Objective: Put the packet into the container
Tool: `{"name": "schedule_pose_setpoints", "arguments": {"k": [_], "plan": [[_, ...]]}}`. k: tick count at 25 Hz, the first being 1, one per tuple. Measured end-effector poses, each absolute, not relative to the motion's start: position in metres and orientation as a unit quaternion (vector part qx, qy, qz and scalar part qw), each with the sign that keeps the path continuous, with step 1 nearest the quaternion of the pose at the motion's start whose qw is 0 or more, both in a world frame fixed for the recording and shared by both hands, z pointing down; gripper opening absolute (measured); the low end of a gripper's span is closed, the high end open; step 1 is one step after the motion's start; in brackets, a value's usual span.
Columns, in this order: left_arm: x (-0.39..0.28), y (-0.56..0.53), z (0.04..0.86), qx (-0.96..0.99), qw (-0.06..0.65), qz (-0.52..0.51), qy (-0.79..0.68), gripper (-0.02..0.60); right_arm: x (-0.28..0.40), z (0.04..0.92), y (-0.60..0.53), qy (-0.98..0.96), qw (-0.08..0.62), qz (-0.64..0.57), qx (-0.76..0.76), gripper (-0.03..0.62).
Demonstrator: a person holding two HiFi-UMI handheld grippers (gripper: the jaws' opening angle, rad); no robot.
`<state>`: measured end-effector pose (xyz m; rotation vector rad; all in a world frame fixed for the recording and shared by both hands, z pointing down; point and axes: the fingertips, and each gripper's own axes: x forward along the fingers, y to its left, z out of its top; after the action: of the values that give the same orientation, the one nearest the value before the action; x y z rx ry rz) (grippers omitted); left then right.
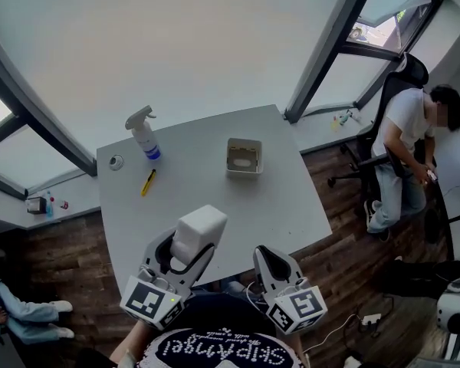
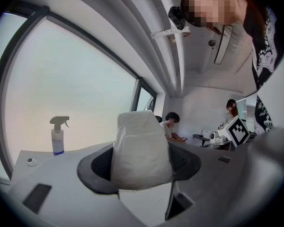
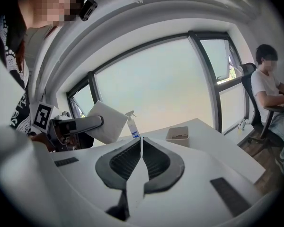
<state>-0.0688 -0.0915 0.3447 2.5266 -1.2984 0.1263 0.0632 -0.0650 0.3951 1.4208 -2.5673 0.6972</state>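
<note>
Holding the packet (image 1: pixel 199 232) pinched upright in the left gripper (image 1: pixel 185 250), above the table's (image 1: pixel 291 205) near edge. Container (image 1: pixel 244 157) stands open toward the far right corner, well apart. Right gripper (image 1: pixel 272 265) is pressed together, empty. Best approach, likely: carry forward, centre over the rim, lower before letting go; spray bottle (image 1: pixel 144 135) at the far left corner is no obstacle.

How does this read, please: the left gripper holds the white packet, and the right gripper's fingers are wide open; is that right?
Not quite. The left gripper does hold the white packet, but the right gripper has its fingers shut together, empty, as the right gripper view shows.
</note>
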Motion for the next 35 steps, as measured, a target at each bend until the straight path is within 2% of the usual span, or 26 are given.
{"name": "schedule_pose_setpoints", "arguments": {"k": [24,35], "plan": [[-0.029,-0.119,0.357,0.844,0.142,0.022,-0.517,0.281,0.104,0.415,-0.115,-0.882,0.088,0.237,0.397,0.023],[-0.041,-0.12,0.357,0.837,0.146,0.031,-0.527,0.281,0.098,0.42,-0.107,-0.88,0.099,0.248,0.393,0.024]]}}
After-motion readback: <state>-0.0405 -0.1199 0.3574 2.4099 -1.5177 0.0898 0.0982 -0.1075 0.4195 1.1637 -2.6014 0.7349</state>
